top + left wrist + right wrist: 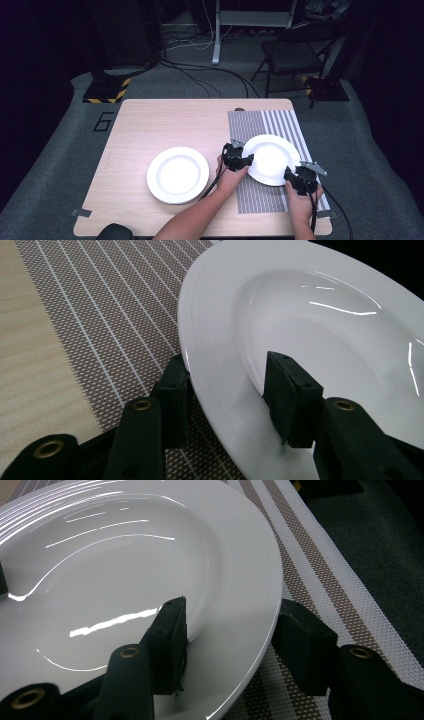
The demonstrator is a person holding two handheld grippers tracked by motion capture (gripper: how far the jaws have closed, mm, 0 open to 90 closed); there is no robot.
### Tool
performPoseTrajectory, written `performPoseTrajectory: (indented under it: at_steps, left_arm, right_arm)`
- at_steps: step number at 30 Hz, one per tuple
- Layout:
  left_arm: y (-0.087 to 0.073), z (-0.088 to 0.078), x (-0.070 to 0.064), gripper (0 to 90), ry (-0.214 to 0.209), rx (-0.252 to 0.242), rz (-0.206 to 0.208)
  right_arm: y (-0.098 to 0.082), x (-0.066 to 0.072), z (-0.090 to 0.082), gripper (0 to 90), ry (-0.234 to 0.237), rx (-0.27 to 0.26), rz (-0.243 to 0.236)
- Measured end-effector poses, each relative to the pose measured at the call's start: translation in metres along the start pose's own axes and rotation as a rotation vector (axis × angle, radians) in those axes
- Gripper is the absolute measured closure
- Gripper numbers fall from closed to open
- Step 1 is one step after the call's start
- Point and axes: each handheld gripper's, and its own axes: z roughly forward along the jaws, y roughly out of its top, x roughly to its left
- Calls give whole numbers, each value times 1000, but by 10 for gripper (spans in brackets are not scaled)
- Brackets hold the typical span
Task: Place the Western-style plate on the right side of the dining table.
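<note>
While both of my hands reach in from the near edge of the wooden table, each holds a black gripper at the rim of the same white deep plate, which lies on the striped grey-and-white placemat at the right side of the tabletop. My left gripper is at the plate's left rim; in the left gripper view its jaws straddle that rim, one pad over the ribbed inner slope of the plate and the other outside, down against the woven placemat. The outer pad looks to be touching the rim's edge, while the inner one hangs just above the white surface, and I cannot tell whether it presses, so I would not call this a firm hold. My right gripper is at the plate's near right rim. In the right gripper view one jaw stands inside over the glossy bowl of the plate and the other outside over the placemat, with a visible gap between that outer pad and the rim, so these jaws stand half open around the edge without clamping it. From above, the plate lies on the mat between the two grippers. A second white plate lies on the bare wood to the left, well apart from the first and just beside my left forearm.
</note>
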Motion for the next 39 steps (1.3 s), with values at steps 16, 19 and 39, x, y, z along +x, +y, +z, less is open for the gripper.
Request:
performPoseTrajectory:
  at_steps: [16,19,39]
  left_arm:
    - [3,-6,0,505,28,-9,55]
    - [8,-13,3,491,36,-27,44]
    - [20,-50,25,466,7,-30,45]
  right_arm:
    - [2,-2,-7,411,11,-18,-18]
    - [4,-4,-13,406,11,-34,-10]
    - [15,18,-35,387,141,-69,-91]
